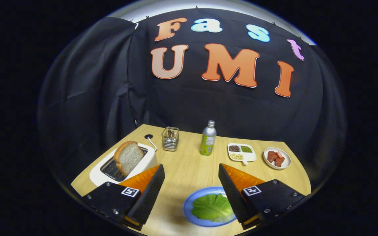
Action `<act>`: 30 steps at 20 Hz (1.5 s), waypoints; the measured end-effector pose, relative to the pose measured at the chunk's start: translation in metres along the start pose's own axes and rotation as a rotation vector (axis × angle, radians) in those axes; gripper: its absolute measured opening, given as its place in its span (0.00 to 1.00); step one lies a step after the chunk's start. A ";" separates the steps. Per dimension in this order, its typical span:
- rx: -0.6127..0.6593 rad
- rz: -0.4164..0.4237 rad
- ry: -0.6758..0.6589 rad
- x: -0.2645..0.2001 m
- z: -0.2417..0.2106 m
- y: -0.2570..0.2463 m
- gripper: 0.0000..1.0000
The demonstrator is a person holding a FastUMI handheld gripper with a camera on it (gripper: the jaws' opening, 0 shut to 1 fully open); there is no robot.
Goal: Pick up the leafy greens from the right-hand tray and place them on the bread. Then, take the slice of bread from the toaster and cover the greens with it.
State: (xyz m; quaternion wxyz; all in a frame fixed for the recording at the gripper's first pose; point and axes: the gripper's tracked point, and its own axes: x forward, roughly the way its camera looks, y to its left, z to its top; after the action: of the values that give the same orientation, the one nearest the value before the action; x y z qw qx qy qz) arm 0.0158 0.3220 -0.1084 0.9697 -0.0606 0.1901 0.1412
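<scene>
A green leaf (212, 207) lies flat on a blue plate (189, 209) on the wooden table, low between my fingers and partly behind the right finger (233, 193). I cannot tell whether bread lies under the leaf. A slice of bread (128, 157) stands tilted in the slot of a white toaster (98, 175), just beyond the left finger (148, 191). My gripper (191, 171) is open and holds nothing, hovering above the table.
A wire holder (170, 139) and a green bottle (208, 138) stand at the back of the table. A white divided tray with grains (241, 153) and a small bowl of red pieces (277, 158) sit at the back right. A cable (152, 143) runs from the toaster.
</scene>
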 end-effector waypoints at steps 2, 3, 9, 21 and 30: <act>-0.004 0.021 -0.009 0.000 0.011 0.024 0.99; -0.005 0.029 -0.009 0.001 0.015 0.034 0.99; -0.033 0.064 0.008 0.013 0.022 0.090 0.99; -0.051 0.072 0.107 0.056 -0.004 0.141 0.94; -0.043 0.015 0.179 0.074 -0.024 0.145 0.61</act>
State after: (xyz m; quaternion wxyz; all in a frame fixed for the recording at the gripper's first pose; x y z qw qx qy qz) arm 0.0298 0.4741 -0.1685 0.9462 -0.0925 0.2731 0.1466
